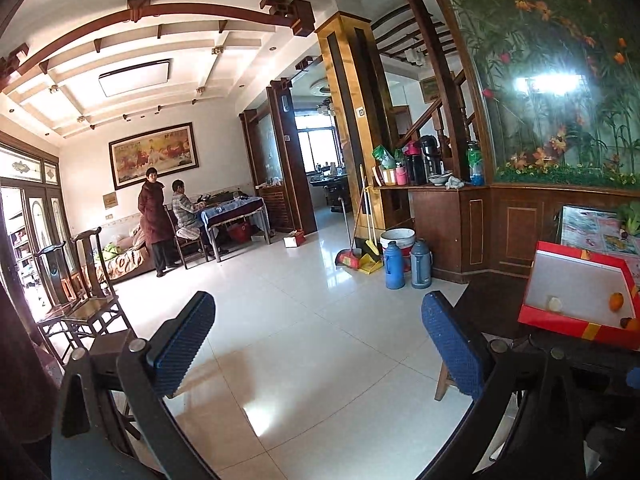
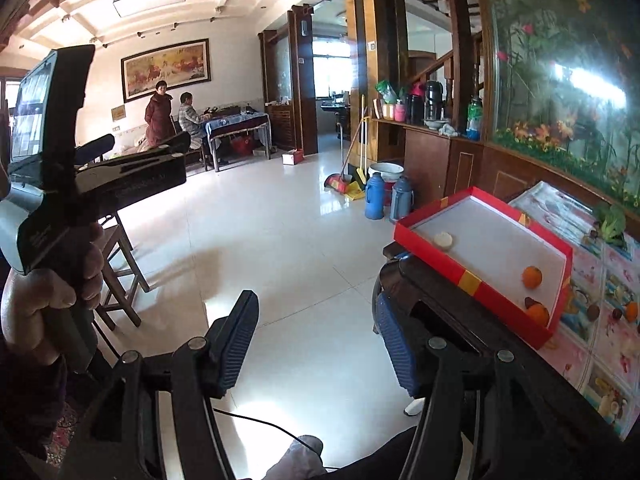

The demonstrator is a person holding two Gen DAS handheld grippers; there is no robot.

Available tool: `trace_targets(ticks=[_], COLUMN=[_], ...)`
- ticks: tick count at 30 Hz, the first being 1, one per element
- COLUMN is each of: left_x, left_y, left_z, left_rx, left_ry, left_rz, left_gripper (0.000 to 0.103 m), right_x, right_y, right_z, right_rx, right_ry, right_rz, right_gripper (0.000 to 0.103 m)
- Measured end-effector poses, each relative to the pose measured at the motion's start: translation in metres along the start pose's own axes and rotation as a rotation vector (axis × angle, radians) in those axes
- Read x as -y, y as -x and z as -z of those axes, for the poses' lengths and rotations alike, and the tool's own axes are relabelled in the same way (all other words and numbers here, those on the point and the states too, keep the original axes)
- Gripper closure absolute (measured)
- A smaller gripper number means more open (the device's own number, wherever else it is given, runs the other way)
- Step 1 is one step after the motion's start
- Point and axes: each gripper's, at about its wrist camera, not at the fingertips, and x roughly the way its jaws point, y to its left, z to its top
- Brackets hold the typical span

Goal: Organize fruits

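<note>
A red box with a white inside sits at the near corner of a table with a fruit-print cloth. In it lie a white round piece, two oranges and a small dark fruit. On the cloth beyond lie two dark fruits and another orange. My right gripper is open and empty over the floor, left of the box. My left gripper is also open and empty, with the red box to its right. A hand holds it.
Green leafy vegetable lies at the table's far side. Two blue flasks, a bucket, a broom and a dustpan stand by the wooden cabinet. Wooden chairs stand at left. Two people are at a far table. White tiled floor lies between.
</note>
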Motion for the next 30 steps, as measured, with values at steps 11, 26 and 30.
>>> trace_targets(ticks=[11, 26, 30], left_x=[0.048, 0.047, 0.062], left_y=[0.01, 0.011, 0.016], left_z=[0.0, 0.009, 0.004], left_rx=[-0.022, -0.085, -0.083], left_ry=[-0.036, -0.036, -0.05], left_rz=[0.135, 0.226, 0.281], left_gripper=[0.0, 0.0, 0.0], right_x=[0.033, 0.03, 0.039], right_y=[0.002, 0.002, -0.001], right_z=[0.006, 0.012, 0.017], right_rx=[0.003, -0.018, -0.032], right_ry=[-0.12, -0.136, -0.167], right_rz=[0.04, 0.05, 0.055], right_gripper=[0.038, 0.038, 0.038])
